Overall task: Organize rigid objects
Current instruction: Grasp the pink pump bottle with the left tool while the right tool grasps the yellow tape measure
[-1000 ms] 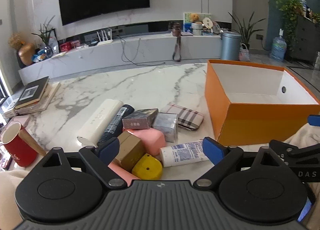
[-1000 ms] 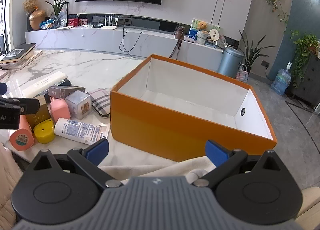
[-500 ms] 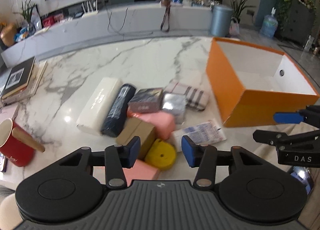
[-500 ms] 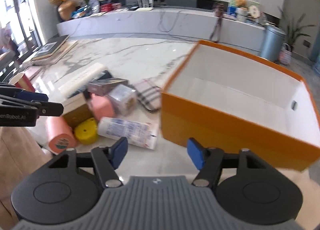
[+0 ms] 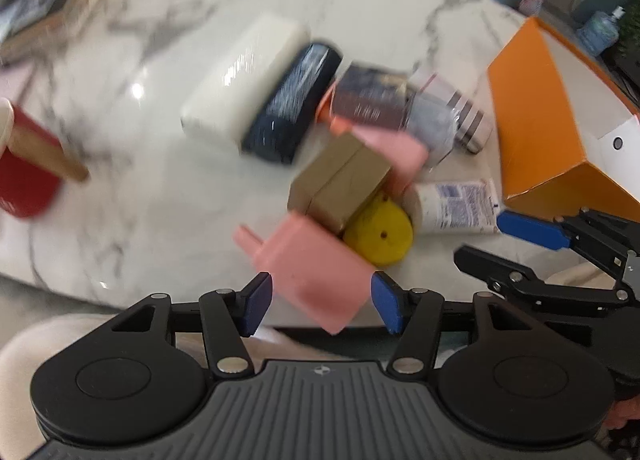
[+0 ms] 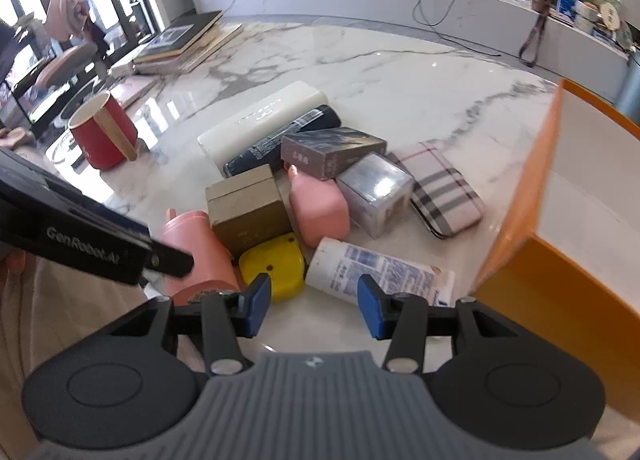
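A heap of small items lies on the marble table (image 6: 380,72) beside an open orange box (image 6: 560,280). My left gripper (image 5: 320,306) points down at a pink bottle (image 5: 308,264) lying at the heap's near edge. The bottle's base sits between the blue pads, and the jaws are opening; blur hides whether they touch it. My right gripper (image 6: 314,306) hovers in front of a white printed tube (image 6: 376,272) and a yellow case (image 6: 276,264). Its jaws are closing with nothing between them. A brown box (image 6: 248,208) and a second pink bottle (image 6: 320,208) lie just behind.
Further back in the heap are a long white box (image 6: 264,116), a dark tube (image 6: 280,140), a dark carton (image 6: 332,150), a silver cube (image 6: 376,188) and a plaid wallet (image 6: 444,192). A red mug (image 6: 104,132) and stacked books (image 6: 184,40) stand to the left.
Both grippers tipped downward and moved in over the heap. Their jaws narrowed from wide open. The pink bottle now lies between the left pads.
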{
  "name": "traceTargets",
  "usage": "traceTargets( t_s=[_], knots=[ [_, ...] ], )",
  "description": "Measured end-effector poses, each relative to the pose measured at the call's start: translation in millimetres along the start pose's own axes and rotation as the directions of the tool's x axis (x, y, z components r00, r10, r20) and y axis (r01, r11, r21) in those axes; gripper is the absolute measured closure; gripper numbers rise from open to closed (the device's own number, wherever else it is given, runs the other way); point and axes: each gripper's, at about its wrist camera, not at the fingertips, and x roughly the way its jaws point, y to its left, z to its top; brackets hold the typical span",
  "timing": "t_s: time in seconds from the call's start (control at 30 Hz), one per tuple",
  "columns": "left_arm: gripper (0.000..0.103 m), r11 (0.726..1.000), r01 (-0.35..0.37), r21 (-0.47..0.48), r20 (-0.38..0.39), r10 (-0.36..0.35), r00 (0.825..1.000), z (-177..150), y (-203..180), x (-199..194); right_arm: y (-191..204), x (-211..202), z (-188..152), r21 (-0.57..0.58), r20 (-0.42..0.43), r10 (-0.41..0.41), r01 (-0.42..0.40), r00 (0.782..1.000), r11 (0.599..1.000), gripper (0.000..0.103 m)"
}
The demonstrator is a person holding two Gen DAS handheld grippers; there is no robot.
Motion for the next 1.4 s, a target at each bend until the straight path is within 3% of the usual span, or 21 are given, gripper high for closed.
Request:
traceTargets(
  t_s=[0.17, 0.27, 0.33, 0.5, 0.63, 0.73, 0.9, 1.3, 1.4],
  knots=[
    [0.028, 0.99, 0.02, -0.137, -0.019, -0.023, 1.0, 6.7, 11.2, 11.6, 5.1, 19.1, 8.4, -0.028, -0.04, 0.045, -0.046, 0.998, 0.999, 0.057],
    [0.024, 0.986, -0.003, -0.165, -0.021, -0.001, 1.0, 11.1, 12.1, 18.4, 8.7, 33.1, 12.4, -0.048, -0.071, 0.056, -0.06, 0.996, 0.997, 0.065],
    [0.024, 0.984, -0.009, -0.177, -0.02, 0.006, 1.0, 13.8, 12.8, 21.9, 9.2, 39.8, 13.9, -0.051, -0.086, 0.065, -0.069, 0.994, 0.996, 0.065],
    [0.024, 0.988, -0.025, -0.152, -0.041, 0.018, 0.999, 19.5, 9.6, 33.1, 14.1, 52.6, 19.8, -0.112, -0.108, 0.069, -0.081, 0.992, 0.99, 0.063],
    [0.027, 0.993, -0.048, -0.107, -0.065, 0.041, 0.997, 20.2, 5.5, 39.8, 22.4, 58.3, 25.0, -0.222, -0.119, 0.089, -0.114, 0.989, 0.968, 0.048],
    [0.036, 0.993, -0.056, -0.1, -0.074, 0.049, 0.996, 20.9, 5.3, 44.8, 28.2, 62.2, 29.0, -0.31, -0.135, 0.092, -0.13, 0.987, 0.942, 0.05],
    [0.038, 0.992, -0.051, -0.119, -0.061, 0.044, 0.997, 18.7, 8.5, 45.2, 40.2, 71.8, 31.6, -0.391, -0.17, 0.08, -0.142, 0.982, 0.909, 0.051],
    [0.039, 0.989, -0.02, -0.145, -0.086, 0.008, 0.996, 20.0, 12.7, 52.4, 46.6, 97.3, 29.4, -0.423, -0.207, 0.02, -0.107, 0.978, 0.9, 0.047],
    [0.039, 0.99, -0.034, -0.135, -0.087, 0.022, 0.996, 20.5, 11.3, 54.6, 41.9, 101.2, 30.3, -0.385, -0.211, 0.037, -0.118, 0.977, 0.915, 0.048]
  ],
)
